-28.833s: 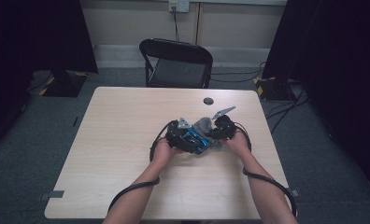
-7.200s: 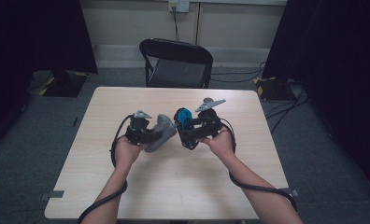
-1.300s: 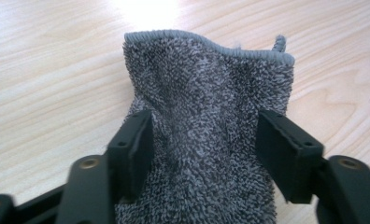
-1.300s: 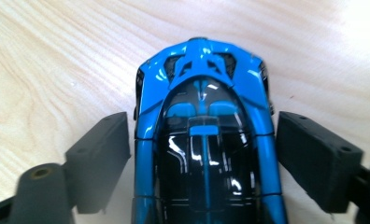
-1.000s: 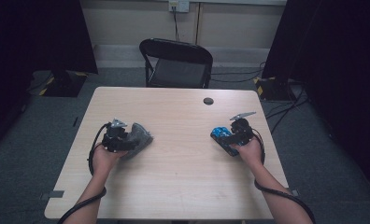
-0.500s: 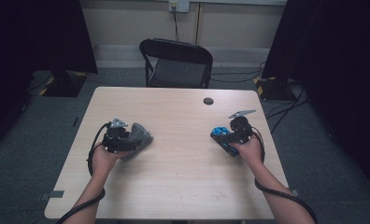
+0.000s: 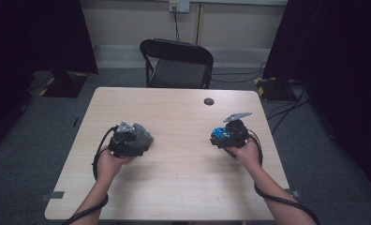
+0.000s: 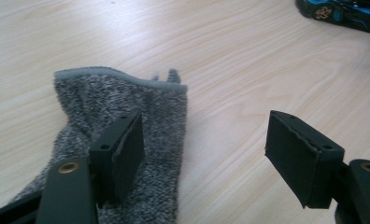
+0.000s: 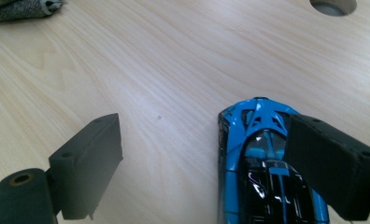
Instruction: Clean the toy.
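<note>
Cloth (image 8: 122, 135), one grey piece, lies on the tabletop (image 7: 183, 183) toward its left edge, about midway between the near and far edges. One toy car (image 9: 262, 177), blue and black, sits toward the right edge, well apart from the cloth. That makes two things in hand, one for each pair of tongs.

Left tongs (image 8: 211, 156) stand open over the cloth, and their jaws have just been opening further. In the left gripper view one jaw is above the cloth's knitted surface and the other is over bare wood beside it; the pads do not press on the cloth. The cloth's hemmed edge points away from the tongs, and the car shows far off at the top right corner of that view.

Right tongs (image 9: 206, 163) are open too. In the right gripper view the car lies on the wood with its nose pointing away, close against the inner side of one jaw, while the other jaw stands well clear with bare tabletop between. Whether that near jaw touches the car I cannot tell.

One round hole (image 7: 209, 101) is set in the tabletop near the far edge, right of the middle. One black folding chair (image 7: 176, 63) stands beyond the far edge. Two forearms come in from the near edge.
</note>
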Demonstrator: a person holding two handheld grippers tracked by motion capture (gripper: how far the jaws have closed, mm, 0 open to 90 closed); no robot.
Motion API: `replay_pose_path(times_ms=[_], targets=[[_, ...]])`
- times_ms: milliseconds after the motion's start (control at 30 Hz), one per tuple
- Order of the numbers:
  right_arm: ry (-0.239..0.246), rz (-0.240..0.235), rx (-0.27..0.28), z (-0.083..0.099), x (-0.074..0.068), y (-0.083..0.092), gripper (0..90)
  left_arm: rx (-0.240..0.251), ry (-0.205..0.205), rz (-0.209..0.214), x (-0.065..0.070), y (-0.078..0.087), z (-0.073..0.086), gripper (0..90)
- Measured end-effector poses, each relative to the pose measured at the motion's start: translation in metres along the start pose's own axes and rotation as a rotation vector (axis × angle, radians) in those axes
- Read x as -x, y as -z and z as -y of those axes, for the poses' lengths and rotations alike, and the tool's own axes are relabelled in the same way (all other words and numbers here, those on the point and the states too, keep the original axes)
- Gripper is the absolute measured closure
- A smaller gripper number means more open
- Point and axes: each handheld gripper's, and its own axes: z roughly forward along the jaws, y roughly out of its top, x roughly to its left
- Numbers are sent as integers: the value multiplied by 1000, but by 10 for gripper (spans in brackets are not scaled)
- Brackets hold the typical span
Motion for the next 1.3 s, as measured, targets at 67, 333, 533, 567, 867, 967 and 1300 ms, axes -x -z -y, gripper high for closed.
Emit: replay_pose_path(times_ms=[67,333,533,567,867,967,1300], targets=[[11,-10,0,-1,-4,0,110,14,0,7,3,0,0,275],[34,-39,10,-3,-18,1,115,25,-3,26,13,1,2,271],[73,-41,7,-3,-26,2,118,27,-7,42,20,1,3,271],[77,-45,7,-3,-27,1,118,27,-7,42,20,1,3,271],[99,-64,8,2,-39,-3,119,21,-37,59,30,-3,8,272],[101,-69,8,2,-41,-4,120,20,-33,65,32,-4,8,273],[121,-82,22,4,-51,-2,130,16,-36,91,40,-5,15,276]])
